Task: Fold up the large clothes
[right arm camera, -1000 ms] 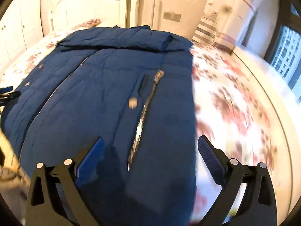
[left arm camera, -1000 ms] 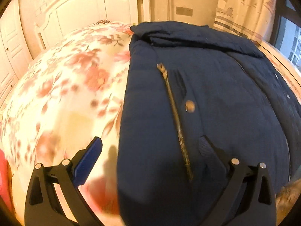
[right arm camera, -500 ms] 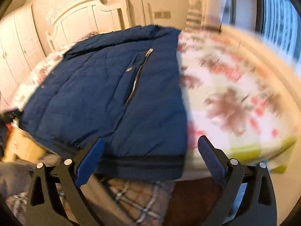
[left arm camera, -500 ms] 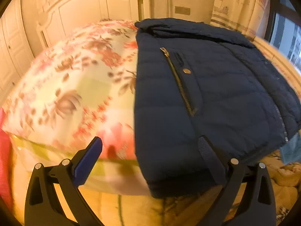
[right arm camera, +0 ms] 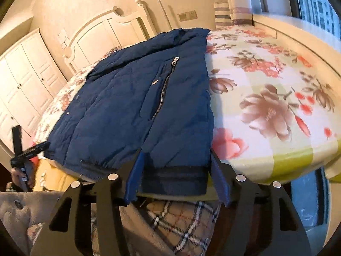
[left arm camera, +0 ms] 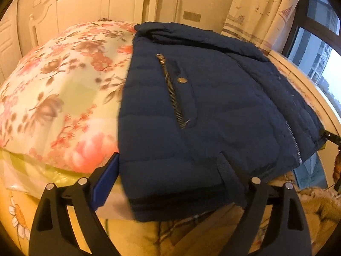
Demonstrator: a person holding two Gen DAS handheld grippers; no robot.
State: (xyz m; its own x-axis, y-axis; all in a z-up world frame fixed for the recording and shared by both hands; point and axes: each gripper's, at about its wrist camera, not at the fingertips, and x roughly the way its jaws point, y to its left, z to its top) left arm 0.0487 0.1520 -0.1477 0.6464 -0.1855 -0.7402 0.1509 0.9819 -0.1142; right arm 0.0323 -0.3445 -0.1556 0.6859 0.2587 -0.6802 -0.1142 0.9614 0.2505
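A navy padded jacket (left arm camera: 213, 111) lies flat on the floral bed (left arm camera: 53, 98), collar toward the headboard, hem hanging over the near edge. It also shows in the right wrist view (right arm camera: 132, 111). My left gripper (left arm camera: 168, 177) is open, its fingers astride the jacket's left hem corner. My right gripper (right arm camera: 177, 177) is open but narrower, its fingers either side of the right hem corner (right arm camera: 181, 179). Neither grips the cloth. The left gripper also shows at the far left of the right wrist view (right arm camera: 27, 151).
A white headboard (left arm camera: 96, 6) stands at the far end. White wardrobe doors (right arm camera: 25, 79) are left of the bed. Curtain (left arm camera: 262, 10) and window (right arm camera: 315, 2) are to the right. A plaid garment (right arm camera: 181, 221) and a fuzzy beige fabric (right arm camera: 19, 209) lie below the bed edge.
Both grippers pulled back from above the jacket's middle to the near bed edge at its hem. The right gripper's fingers have closed partway.
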